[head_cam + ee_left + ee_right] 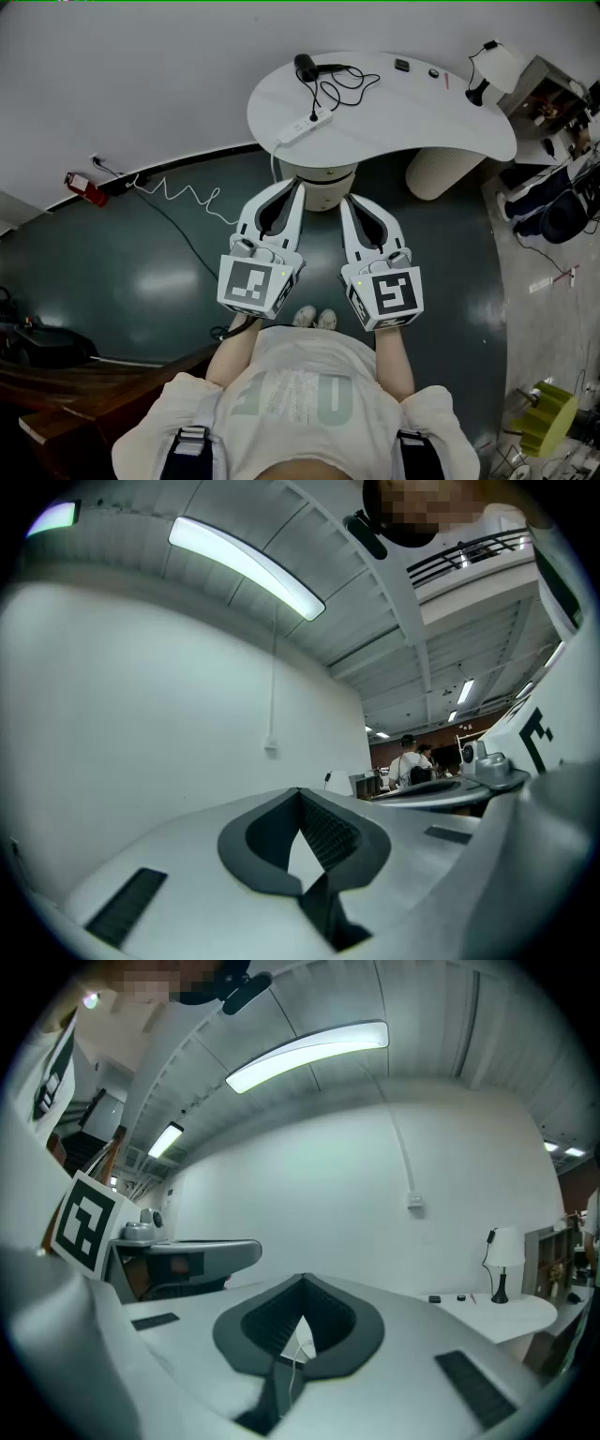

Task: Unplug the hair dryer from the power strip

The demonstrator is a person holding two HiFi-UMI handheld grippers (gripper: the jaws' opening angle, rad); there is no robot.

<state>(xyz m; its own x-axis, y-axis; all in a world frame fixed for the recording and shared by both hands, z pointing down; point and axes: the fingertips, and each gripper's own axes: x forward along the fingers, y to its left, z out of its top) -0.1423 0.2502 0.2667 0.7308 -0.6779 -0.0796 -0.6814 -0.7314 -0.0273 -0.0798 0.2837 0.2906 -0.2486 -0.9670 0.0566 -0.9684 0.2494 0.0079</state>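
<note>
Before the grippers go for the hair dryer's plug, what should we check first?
1. Hair dryer in sight: ok, it lies on the white table.
2. Power strip in sight: ok, near the table's front edge.
3. Dryer plugged into the strip: cannot tell, too small; the black cord runs toward it.
4. Left gripper empty: ok, nothing between its fingers.
5. Right gripper empty: ok, nothing held.
6. Fingers open to grab: not ok, both pairs are shut.
</note>
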